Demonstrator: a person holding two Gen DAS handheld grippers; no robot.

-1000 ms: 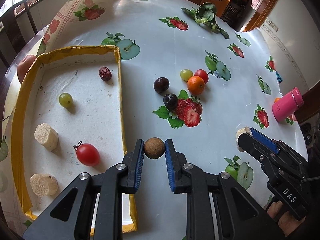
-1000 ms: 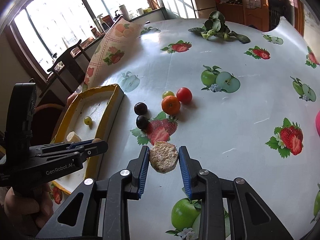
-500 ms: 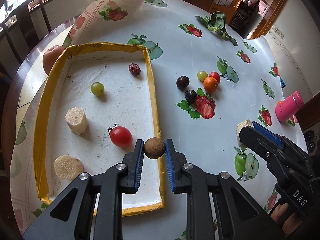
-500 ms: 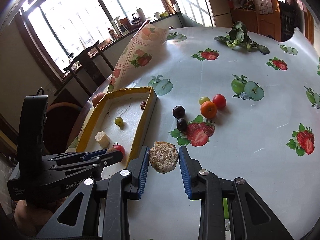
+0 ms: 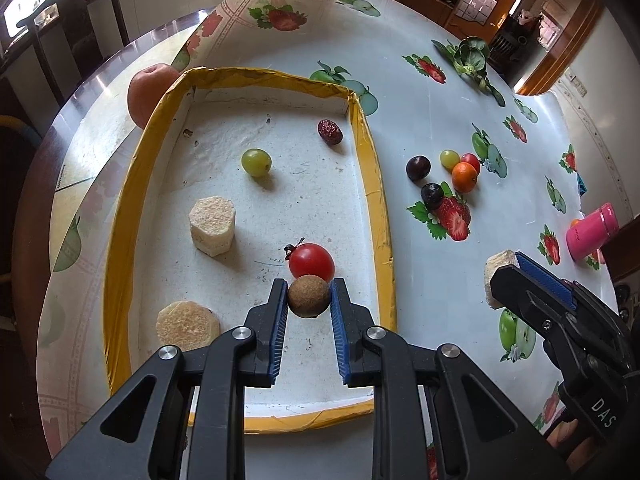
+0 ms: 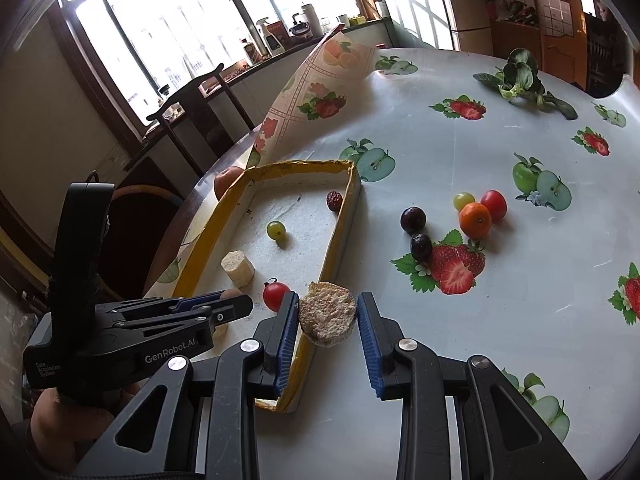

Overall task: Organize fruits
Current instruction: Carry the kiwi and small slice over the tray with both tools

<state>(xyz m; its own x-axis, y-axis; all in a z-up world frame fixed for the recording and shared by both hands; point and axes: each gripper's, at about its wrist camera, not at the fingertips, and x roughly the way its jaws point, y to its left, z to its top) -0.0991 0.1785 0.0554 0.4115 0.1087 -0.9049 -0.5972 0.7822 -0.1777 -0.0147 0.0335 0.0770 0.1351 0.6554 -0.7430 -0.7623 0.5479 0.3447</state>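
Left gripper (image 5: 309,296) now over tray (image 5: 120,216), brown fruit (image 5: 308,296) clamped between jaws.

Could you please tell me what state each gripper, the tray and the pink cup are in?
left gripper: shut on the brown round fruit, over the tray.
right gripper: shut on a pale cut slice.
yellow-rimmed tray: open-topped, partly filled.
pink cup: lying on its side.

I see a pink bottle (image 5: 592,236) lying on its side at the worktop's (image 6: 460,152) right edge — well apart from a leafy green vegetable (image 6: 520,76) at the far side. A wooden chair (image 6: 196,108) stands by the windows, bottles and a kettle (image 6: 301,29) lining the sill — details unclear.
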